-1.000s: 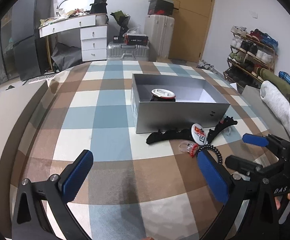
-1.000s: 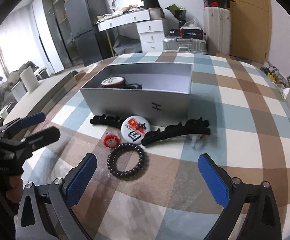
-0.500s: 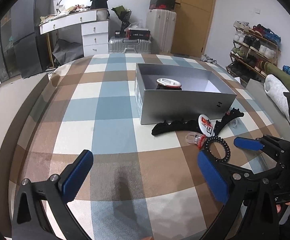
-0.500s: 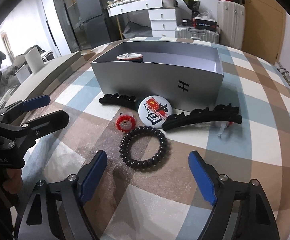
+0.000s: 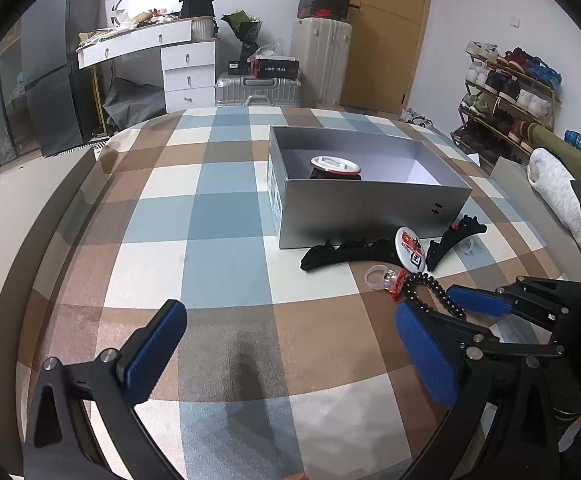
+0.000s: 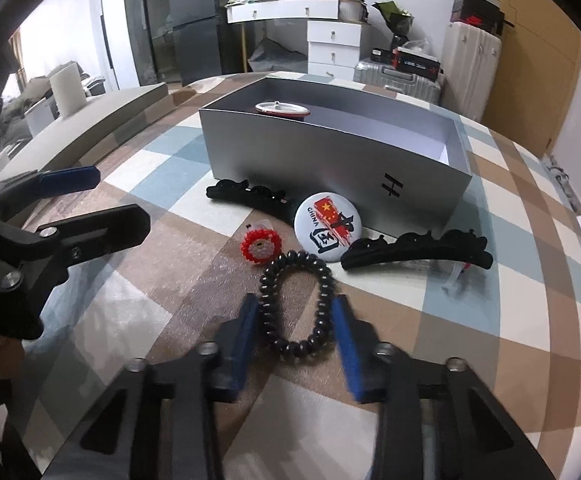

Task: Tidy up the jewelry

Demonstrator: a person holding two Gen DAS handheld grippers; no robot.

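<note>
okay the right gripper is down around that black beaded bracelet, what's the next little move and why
Probably finish closing the right gripper on the black bracelet. Its blue pads already sit on either side of the squeezed loop on the checkered cloth; once firm, lift toward the grey box.
</note>
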